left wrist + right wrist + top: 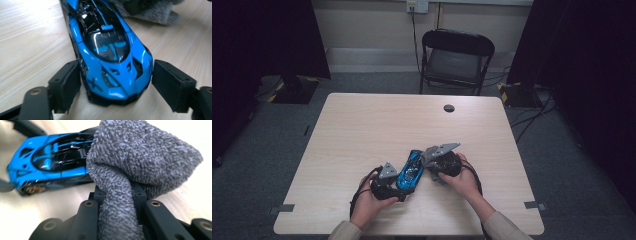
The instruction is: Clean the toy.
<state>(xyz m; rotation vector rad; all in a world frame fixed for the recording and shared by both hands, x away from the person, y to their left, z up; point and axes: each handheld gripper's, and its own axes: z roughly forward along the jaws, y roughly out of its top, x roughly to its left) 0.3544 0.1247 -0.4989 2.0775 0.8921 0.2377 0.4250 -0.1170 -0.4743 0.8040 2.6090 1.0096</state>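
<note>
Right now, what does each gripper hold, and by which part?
The left gripper clamps the blue toy car across one end. The right gripper pinches a grey cloth by its bunched middle.

One blue toy car (409,170) — one grey cloth (140,162) — two grippers — one table (362,125) — one folding chair (455,59).

Your high view is dim, with the room black at both sides and soft, even light on the surface (362,130), which casts only faint shadows. In your left gripper view, white glare streaks the blue toy car (110,52). Your right gripper view blurs the car and washes the surface's far edge out.
</note>
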